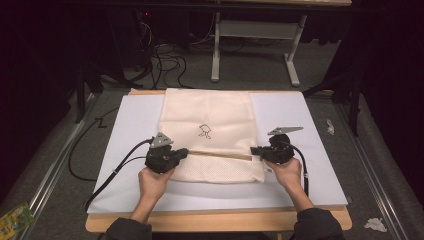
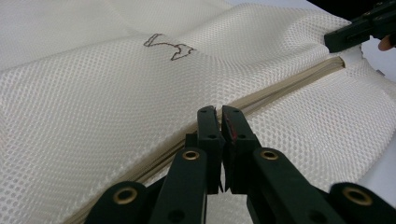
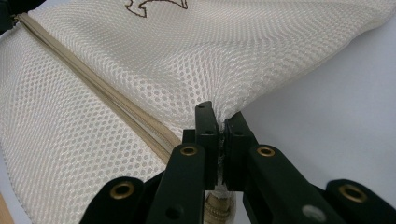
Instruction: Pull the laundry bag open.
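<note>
1. Closest to the person: both hands come in from the near edge of the table (image 1: 320,197), which has a white sheet on top. The left hand (image 1: 152,182) and right hand (image 1: 290,172) each carry a gripper.
2. The left gripper (image 1: 184,151) has its jaws pinched shut on the left end of the mesh bag's zipper line; in the left gripper view (image 2: 221,122) the jaws sit tight together right at the seam.
3. The right gripper (image 1: 256,150) is clamped the same way on the bag's right edge. In its own view (image 3: 222,123) you can see mesh pinched between the jaws.
4. The zipper (image 1: 220,155) runs straight between the two grippers, left to right across the table, close to the bag's near end.
5. The mesh bag (image 1: 207,112) itself is cream and lies flat in the middle of the table, long axis running away from the person, far end reaching the back edge.
6. Partway up there's a small dark outline logo (image 1: 204,131).
</note>
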`<control>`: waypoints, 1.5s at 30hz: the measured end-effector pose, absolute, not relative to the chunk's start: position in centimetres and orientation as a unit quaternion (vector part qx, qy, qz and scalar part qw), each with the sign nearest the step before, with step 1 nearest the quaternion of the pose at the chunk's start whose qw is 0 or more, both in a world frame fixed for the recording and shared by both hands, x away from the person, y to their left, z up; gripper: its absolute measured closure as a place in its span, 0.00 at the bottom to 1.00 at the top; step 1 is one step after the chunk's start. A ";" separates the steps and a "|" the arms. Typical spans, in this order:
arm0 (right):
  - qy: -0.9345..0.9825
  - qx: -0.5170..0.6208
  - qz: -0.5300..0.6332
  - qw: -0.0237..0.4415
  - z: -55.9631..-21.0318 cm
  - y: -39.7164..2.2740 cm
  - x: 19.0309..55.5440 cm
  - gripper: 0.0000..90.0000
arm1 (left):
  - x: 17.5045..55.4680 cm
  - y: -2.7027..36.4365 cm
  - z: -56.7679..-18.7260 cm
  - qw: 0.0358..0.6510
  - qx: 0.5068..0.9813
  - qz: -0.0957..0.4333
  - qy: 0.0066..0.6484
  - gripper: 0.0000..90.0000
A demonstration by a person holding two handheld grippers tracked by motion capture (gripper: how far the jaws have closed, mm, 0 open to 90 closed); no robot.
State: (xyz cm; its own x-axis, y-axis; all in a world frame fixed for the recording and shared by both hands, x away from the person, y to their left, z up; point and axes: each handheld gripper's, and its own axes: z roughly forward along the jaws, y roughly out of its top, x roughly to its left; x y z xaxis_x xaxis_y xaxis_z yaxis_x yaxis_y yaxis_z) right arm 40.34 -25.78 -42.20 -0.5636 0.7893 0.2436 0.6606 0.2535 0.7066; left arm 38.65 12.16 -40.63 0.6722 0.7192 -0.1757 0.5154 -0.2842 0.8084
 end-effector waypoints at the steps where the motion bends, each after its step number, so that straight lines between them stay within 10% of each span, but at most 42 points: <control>1: 0.787 0.461 0.402 0.079 -42.2 -25.8 40.3 0.99 | 38.7 12.3 -40.6 0.455 0.792 0.111 0.390 0.97; 45: 0.791 0.461 0.395 0.082 -42.3 -26.1 40.3 0.99 | 38.7 15.1 -39.8 0.452 0.781 0.132 0.410 0.97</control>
State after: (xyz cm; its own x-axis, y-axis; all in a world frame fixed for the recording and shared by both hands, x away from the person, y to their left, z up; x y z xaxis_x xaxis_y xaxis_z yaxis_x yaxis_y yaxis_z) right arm 40.31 -26.05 -42.29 -0.5617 0.7933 0.2349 0.6647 0.2636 0.6991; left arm 38.70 15.11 -39.77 0.6280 0.7605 -0.1647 0.5212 -0.2539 0.8148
